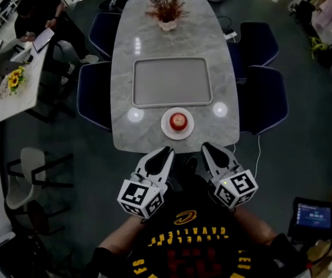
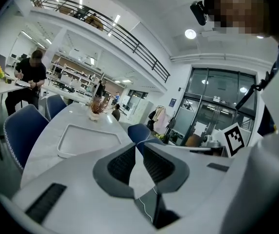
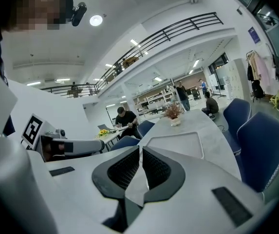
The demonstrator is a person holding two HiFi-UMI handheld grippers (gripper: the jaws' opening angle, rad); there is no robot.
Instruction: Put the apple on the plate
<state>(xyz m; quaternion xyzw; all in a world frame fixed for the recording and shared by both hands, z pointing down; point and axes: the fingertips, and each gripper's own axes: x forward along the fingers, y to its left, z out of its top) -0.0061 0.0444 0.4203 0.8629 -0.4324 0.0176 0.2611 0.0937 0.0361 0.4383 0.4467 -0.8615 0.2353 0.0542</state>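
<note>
While the apple (image 1: 178,120) sits in the middle of the small white plate (image 1: 167,127) near the close edge of the desk (image 1: 125,80), both grippers hang low in front of the person's chest, short of that edge and apart from the plate. The left gripper (image 1: 167,150) has its fingers (image 2: 122,165) clenched together with nothing between them, and the right gripper (image 1: 205,146) shows the same in its own view: fingers (image 3: 157,169) pressed together on nothing. Just beyond the plate lies a grey rectangular tray (image 1: 171,81), and at the far end of the desk stands a potted plant (image 1: 167,16) with reddish dried stems. Dark blue chairs (image 1: 93,100) stand along both long sides. At the upper left a seated person (image 1: 35,13) in dark clothes leans over a second desk (image 1: 21,97), which carries a bunch of yellow flowers (image 1: 14,80)
</note>
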